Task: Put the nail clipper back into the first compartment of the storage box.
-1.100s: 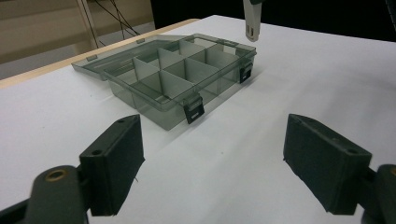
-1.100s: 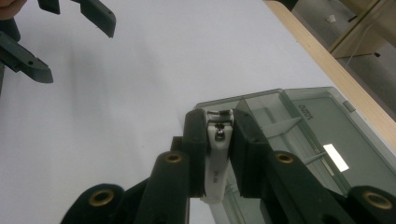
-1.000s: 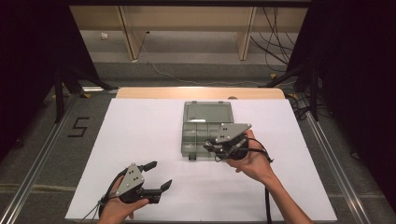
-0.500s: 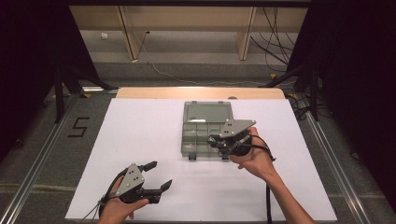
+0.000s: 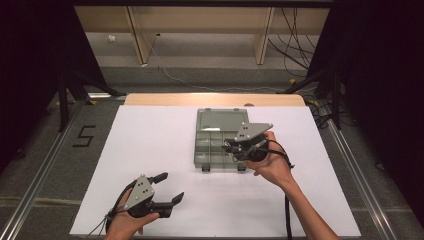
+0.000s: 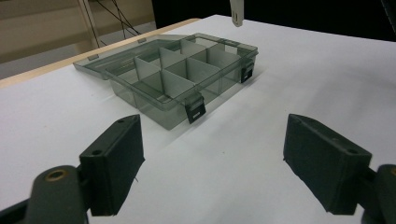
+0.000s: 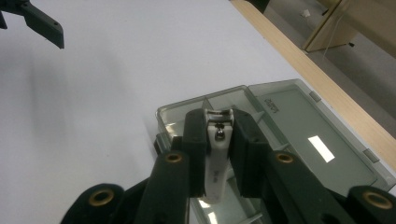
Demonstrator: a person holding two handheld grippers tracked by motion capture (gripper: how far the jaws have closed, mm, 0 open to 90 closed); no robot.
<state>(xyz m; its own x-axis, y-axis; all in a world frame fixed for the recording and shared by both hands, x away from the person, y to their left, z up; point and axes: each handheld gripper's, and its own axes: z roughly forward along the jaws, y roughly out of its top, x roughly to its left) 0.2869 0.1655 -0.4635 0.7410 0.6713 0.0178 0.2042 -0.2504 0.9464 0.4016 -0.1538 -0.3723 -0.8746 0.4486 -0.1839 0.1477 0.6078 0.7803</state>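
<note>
One clipper (image 7: 218, 140), apparently, in right hand-held gripper (image 7: 219, 122); high view hides it.

Translucent glossy plastic box (image 6: 177, 74); matt white tabletop (image 5: 150, 150); white plastic clipper (image 7: 217, 144)

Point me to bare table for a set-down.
Bare white table runs from the organizer box to the left edge, beyond the open left gripper. A bare strip lies nearer than the box. Crowded: the right gripper, holding a nail clipper, over the box.
</note>
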